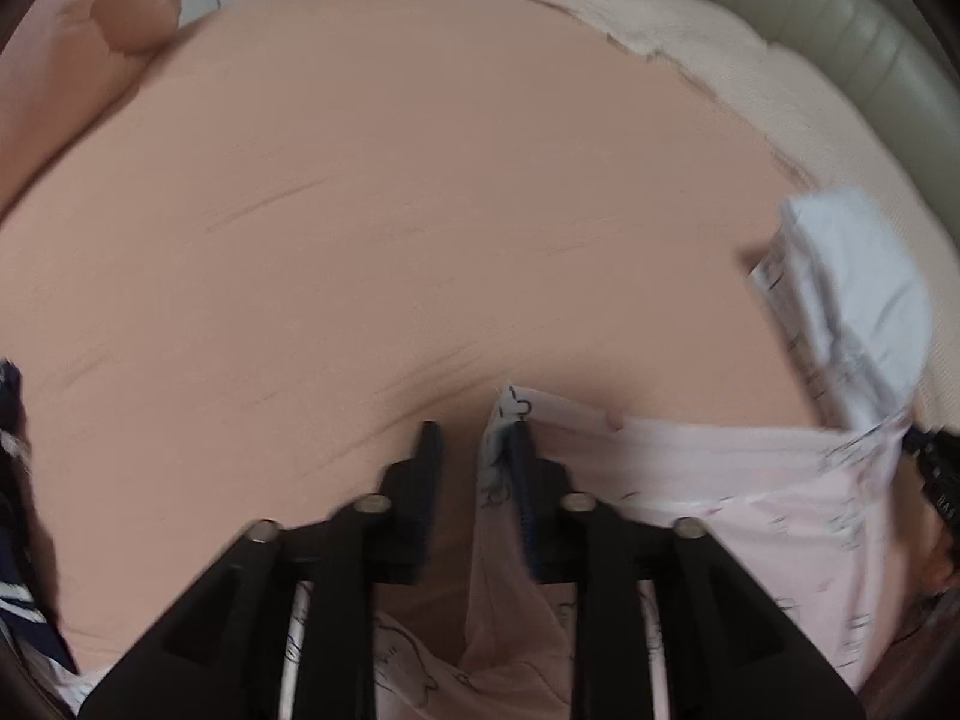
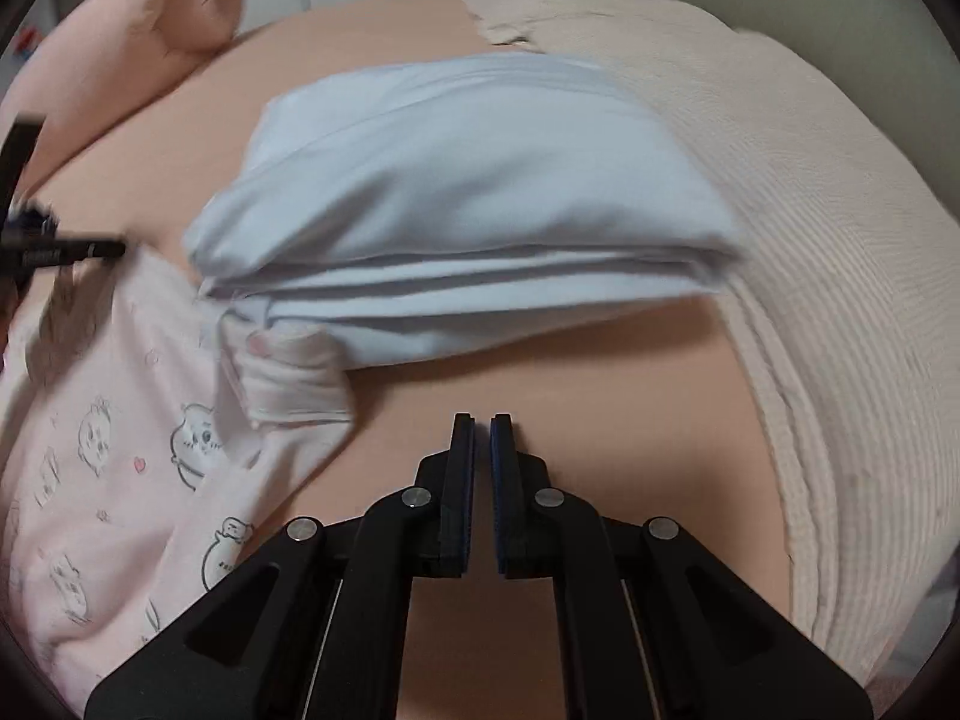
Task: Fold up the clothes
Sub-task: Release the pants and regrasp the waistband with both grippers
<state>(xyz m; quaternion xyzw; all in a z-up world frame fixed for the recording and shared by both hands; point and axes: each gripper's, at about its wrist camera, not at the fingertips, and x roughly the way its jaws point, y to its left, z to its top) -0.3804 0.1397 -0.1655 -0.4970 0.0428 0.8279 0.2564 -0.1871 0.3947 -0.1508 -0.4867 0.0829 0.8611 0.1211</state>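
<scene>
A pale pink garment printed with cartoon faces lies by a light blue folded cloth on a peach sheet.

Ahead of the left hand-held gripper the peach bed sheet lies bare and wide. The folded pale-blue garment blocks the way ahead of the right hand-held gripper, with the pink cartoon-print garment to its left and the ribbed cream blanket to its right.
</scene>
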